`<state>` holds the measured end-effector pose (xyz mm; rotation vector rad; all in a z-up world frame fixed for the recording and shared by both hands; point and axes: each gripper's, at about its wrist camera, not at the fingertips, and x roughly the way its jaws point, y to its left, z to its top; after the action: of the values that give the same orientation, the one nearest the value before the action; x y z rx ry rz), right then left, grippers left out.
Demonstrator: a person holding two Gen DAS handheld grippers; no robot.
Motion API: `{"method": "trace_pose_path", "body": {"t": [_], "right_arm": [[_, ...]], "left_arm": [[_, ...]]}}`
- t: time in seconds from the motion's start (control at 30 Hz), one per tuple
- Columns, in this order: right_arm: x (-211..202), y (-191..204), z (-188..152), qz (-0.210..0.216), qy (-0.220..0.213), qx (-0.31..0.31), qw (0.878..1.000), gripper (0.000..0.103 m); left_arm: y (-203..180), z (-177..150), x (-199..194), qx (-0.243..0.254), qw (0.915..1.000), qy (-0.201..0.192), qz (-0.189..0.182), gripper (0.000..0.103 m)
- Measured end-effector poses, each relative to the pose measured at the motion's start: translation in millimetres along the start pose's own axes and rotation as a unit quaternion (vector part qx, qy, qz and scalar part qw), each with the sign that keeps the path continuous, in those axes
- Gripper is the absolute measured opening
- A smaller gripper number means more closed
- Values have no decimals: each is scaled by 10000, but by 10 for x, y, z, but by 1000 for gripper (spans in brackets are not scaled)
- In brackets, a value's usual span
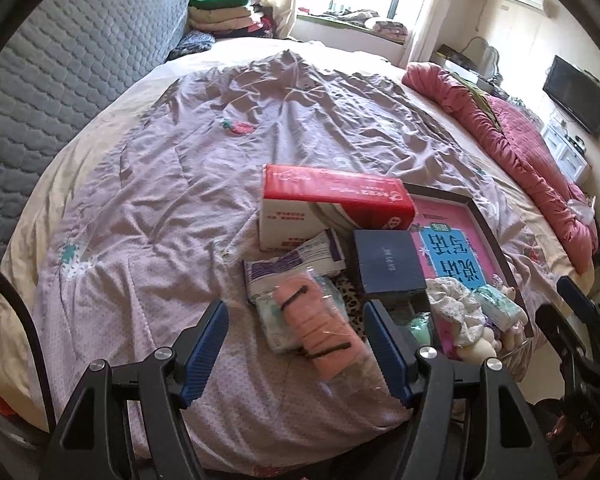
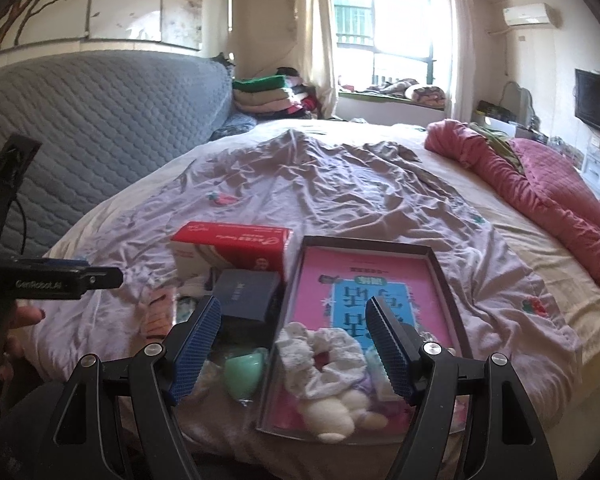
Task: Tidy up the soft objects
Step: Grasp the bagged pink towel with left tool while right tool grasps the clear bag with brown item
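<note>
Pink socks (in clear wrap) lie between the left gripper's wide-apart jaws, untouched.

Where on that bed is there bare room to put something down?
The bedspread is bare between the grey headboard and the red box, and beyond the box toward the window. It is crowded near the grippers: packets, dark box and tray of soft toys.

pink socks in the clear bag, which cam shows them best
The left wrist view. The pink socks lie in full sight in their clear bag, right between the open left gripper fingers. In the right wrist view only a blurred pink strip shows at the left, beside the dark blue box.
</note>
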<state>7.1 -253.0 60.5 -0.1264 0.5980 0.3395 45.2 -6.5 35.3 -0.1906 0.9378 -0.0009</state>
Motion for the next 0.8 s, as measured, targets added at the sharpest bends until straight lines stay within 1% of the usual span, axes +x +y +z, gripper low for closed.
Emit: {"method": "trace_pose_path", "body": {"t": [0.27, 0.4, 0.8], "right_arm": [[95, 188, -59, 151, 180, -245, 9994, 76], [137, 263, -98, 245, 234, -357, 9988, 76], [405, 512, -320, 630, 589, -834, 9928, 76]], "left_arm": [[192, -28, 69, -236, 9996, 130, 5, 69], [222, -58, 124, -324, 9992, 219, -120, 69], [125, -174, 314, -310, 9975, 473, -418, 69]]}}
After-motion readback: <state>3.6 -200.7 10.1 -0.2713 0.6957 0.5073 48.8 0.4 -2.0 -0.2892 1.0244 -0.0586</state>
